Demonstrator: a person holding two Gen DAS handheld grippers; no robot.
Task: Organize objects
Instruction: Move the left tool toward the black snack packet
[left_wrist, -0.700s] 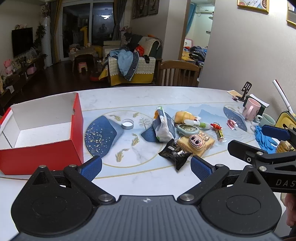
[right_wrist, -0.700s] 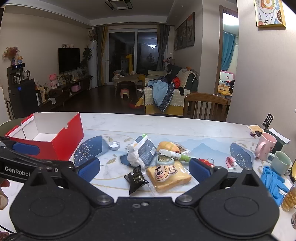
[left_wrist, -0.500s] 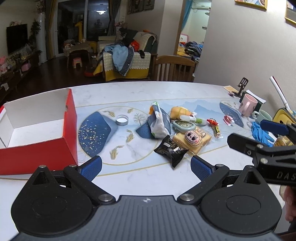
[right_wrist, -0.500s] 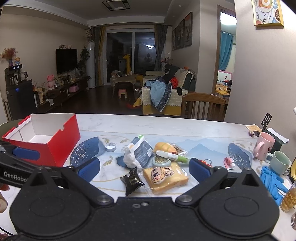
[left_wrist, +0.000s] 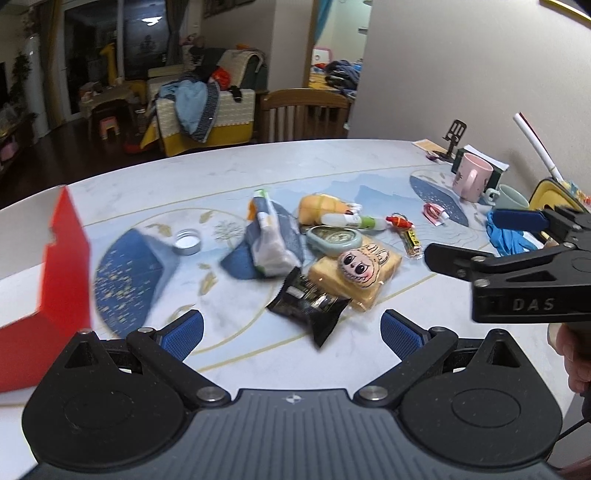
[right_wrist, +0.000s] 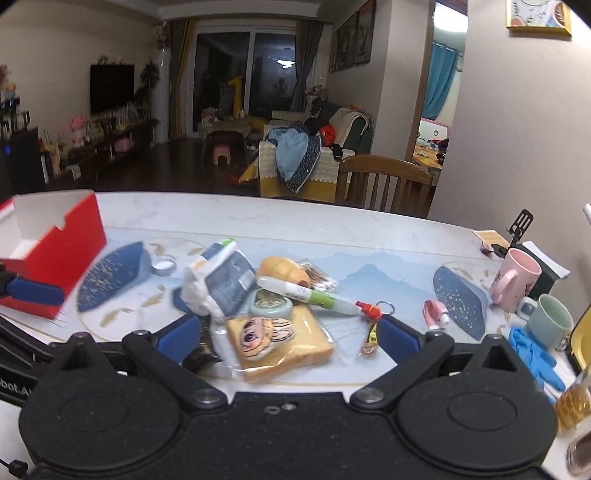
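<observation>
At the left edge of the table (left_wrist: 332, 162) stands the red box (left_wrist: 66, 266), open on top, and I judge it is where you must put the loose things. Its inside looks empty in the part the right wrist view shows.

Your left gripper (left_wrist: 291, 334) has its fingers spread wide and holds nothing. Just in front of the gap, a little toward the right finger, lies the black snack packet (left_wrist: 308, 306); its long axis runs slantwise, from the far left to the near right. This gripper is the nearer one to the packet, so I think it is the natural one for the packet, but you may need to turn the wrist so the pads meet its narrow sides.

To the right of the packet, touching it, is the wrapped toast with a cartoon face (right_wrist: 277, 341). Your right gripper (right_wrist: 290, 338) is also wide and empty, and the toast lies directly between its fingers, flat on the table. Behind the toast are the round green tin (right_wrist: 271, 304) and the white-green tube (right_wrist: 314, 293), whose long axis goes left to right.

Writing: "DAS" is readable on the right gripper's body in the left wrist view, and "bot.A" at the left border of the right wrist view. The labels on the packet and on the tube are too small to read.
</observation>
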